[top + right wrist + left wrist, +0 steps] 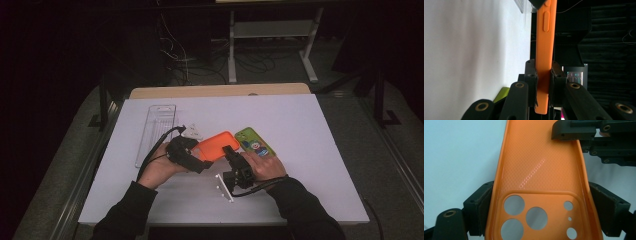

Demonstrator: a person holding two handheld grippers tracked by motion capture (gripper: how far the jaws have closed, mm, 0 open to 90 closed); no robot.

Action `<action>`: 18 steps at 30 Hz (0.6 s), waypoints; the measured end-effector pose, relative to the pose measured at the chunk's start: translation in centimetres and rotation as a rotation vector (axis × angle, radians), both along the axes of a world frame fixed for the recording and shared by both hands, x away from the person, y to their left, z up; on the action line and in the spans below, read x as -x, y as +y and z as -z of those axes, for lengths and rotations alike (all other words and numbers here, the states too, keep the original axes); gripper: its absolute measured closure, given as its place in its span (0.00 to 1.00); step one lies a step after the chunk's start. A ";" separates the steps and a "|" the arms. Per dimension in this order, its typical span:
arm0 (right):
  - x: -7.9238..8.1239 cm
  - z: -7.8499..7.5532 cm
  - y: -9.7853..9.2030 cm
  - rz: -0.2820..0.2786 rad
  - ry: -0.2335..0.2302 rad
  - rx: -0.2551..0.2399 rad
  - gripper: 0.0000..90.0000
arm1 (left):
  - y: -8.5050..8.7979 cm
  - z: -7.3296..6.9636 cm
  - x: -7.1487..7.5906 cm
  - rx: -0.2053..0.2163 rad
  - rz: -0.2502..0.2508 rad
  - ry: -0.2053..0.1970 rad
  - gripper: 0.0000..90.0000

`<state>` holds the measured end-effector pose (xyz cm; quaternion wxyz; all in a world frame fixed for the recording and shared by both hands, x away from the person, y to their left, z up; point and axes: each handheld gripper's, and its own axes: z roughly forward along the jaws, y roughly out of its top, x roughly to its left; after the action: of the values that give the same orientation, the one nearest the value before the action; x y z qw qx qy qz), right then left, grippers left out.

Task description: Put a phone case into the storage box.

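An orange phone case [216,144] hangs just above the white table [310,165], held between both grippers. My left gripper [202,156] is shut across its width at the camera-cutout end; in the left gripper view the pads [483,203] press on both long edges of the case [539,167], inner side facing the camera. From the other side my right gripper [229,151] is shut on it. The right gripper view has those jaws [544,75] pinching the thin wall of the case [545,47], seen edge-on with its side buttons. The right gripper [576,131] also reaches the case's far right edge in the left gripper view.
A green phone case with a cartoon figure [255,142] lies flat just right of the orange one, its edge [501,94] beside the right jaws. A clear plastic tray [157,125] lies at the left rear. A thin white strip [225,187] rests near the front.
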<state>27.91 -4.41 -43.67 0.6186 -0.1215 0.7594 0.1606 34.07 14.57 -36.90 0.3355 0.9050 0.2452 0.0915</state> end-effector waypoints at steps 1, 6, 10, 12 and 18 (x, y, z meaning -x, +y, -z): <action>0.0 0.0 0.0 0.000 -0.005 -0.004 0.87 | 0.0 0.0 0.1 0.006 -0.005 -0.004 0.16; 0.0 -0.2 -0.1 0.009 0.007 -0.006 0.87 | 0.2 -0.3 0.1 0.003 -0.014 0.003 0.02; -0.1 -0.3 -0.4 0.025 0.036 -0.008 0.87 | 0.7 -0.6 0.1 0.027 -0.015 0.011 0.00; -0.3 -0.5 -0.5 0.032 0.052 -0.027 0.87 | 1.0 -0.7 0.1 0.042 -0.018 0.000 0.00; -0.7 -0.9 -1.0 0.053 0.130 -0.100 0.87 | 1.6 -0.8 -0.1 0.058 -0.027 0.000 0.00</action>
<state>28.56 -5.40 -42.79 0.5774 -0.0595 0.7920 0.1893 34.16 16.20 -36.09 0.3602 0.8916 0.2597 0.0889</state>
